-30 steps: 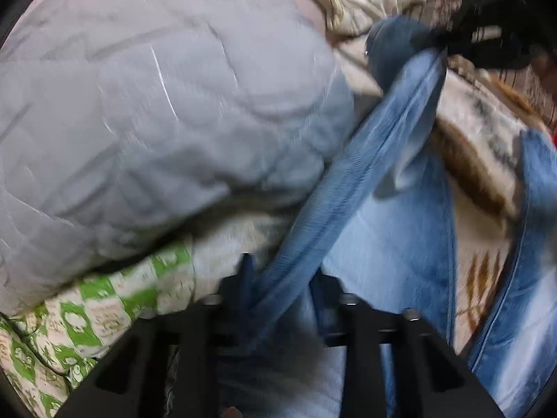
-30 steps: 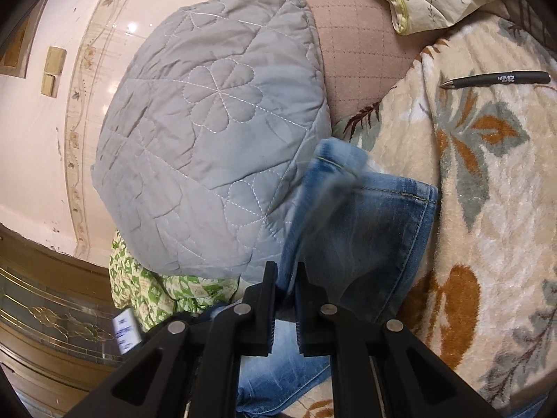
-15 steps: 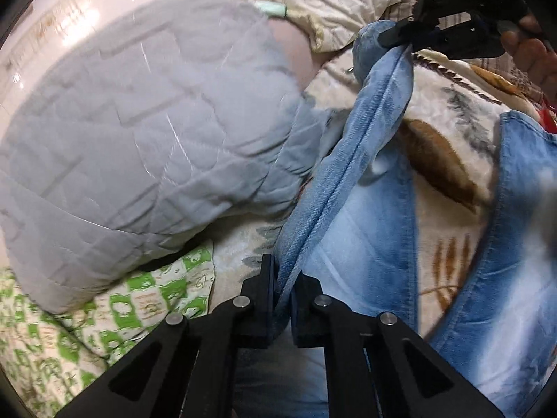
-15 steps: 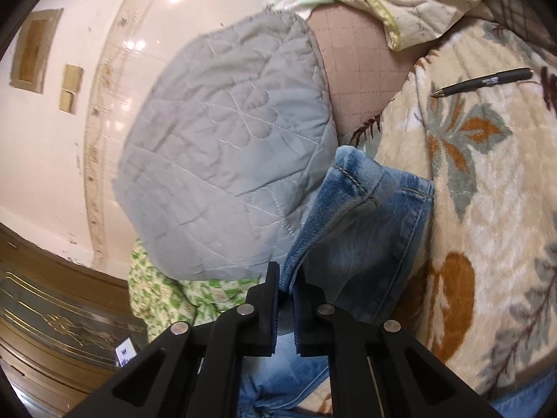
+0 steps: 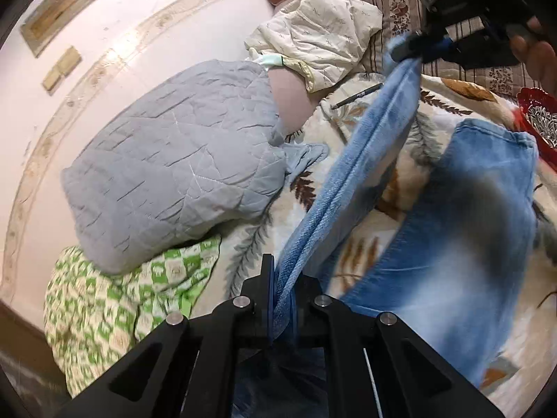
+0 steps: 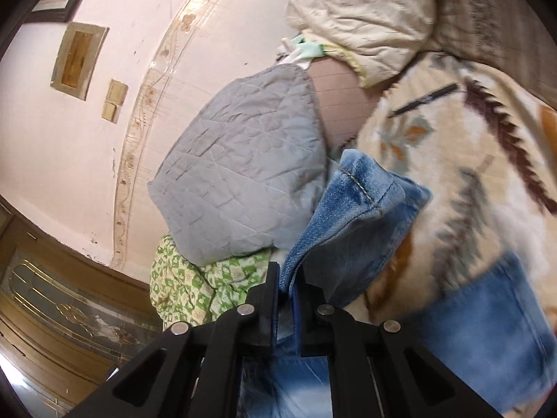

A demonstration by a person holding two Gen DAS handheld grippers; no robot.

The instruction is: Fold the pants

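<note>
Blue denim pants [image 5: 463, 230] lie on a cream leaf-patterned blanket [image 5: 376, 118]. One pant leg [image 5: 351, 181] is lifted off the bed and stretched taut between my two grippers. My left gripper [image 5: 282, 299] is shut on the side seam of that leg. My right gripper [image 5: 414, 47] shows at the top right of the left wrist view, pinching the leg's far end. In the right wrist view my right gripper [image 6: 285, 289] is shut on the hem [image 6: 362, 188]. The other leg [image 6: 487, 331] lies flat on the blanket.
A grey quilted pillow [image 5: 174, 160] and a green checked cloth [image 5: 111, 299] lie left of the pants. A cream quilt [image 5: 320, 31] is bunched at the back. A black pen [image 5: 357, 95] rests on the blanket. A red item [image 5: 536, 115] sits at the right edge.
Both grippers have risen and pulled back with the pant leg, so more of the bed, wall and pillow is in view. The leg stays stretched between them.
</note>
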